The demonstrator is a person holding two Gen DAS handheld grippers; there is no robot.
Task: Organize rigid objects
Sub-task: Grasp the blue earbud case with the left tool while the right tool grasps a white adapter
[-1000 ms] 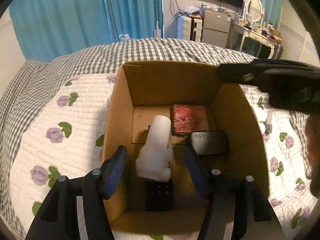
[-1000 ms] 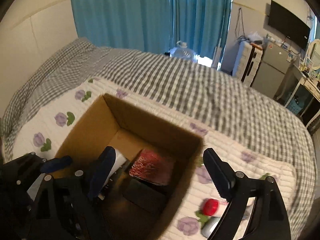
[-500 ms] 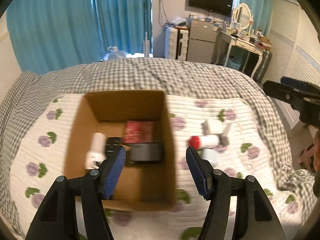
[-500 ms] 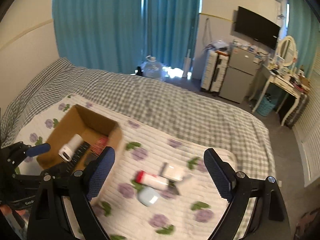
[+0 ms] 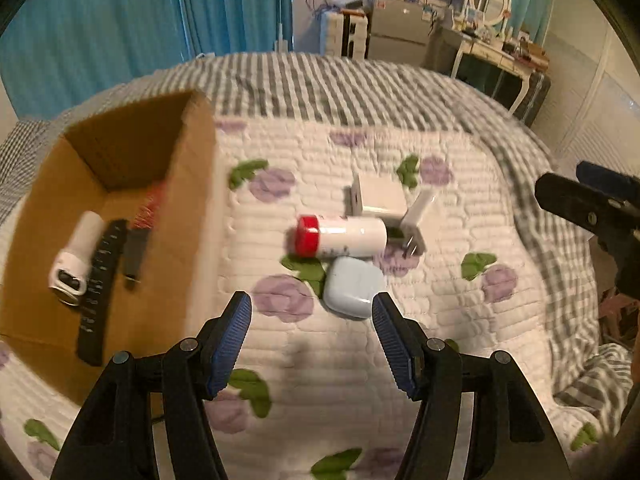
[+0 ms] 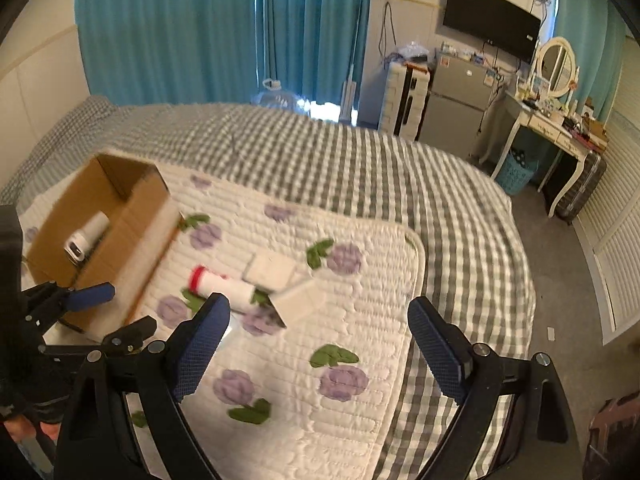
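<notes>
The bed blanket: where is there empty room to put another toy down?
Bare quilt lies between the left gripper and the pale blue case, and right of the white charger. It is crowded around the red-capped bottle and inside the cardboard box.

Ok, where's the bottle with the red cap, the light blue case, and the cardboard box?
Bottle with the red cap [image 5: 352, 236], left wrist view, on its white body.
Light blue case [image 5: 354, 286], left wrist view, on its lid.
Cardboard box [image 5: 200, 200], left wrist view, on its right wall.
</notes>
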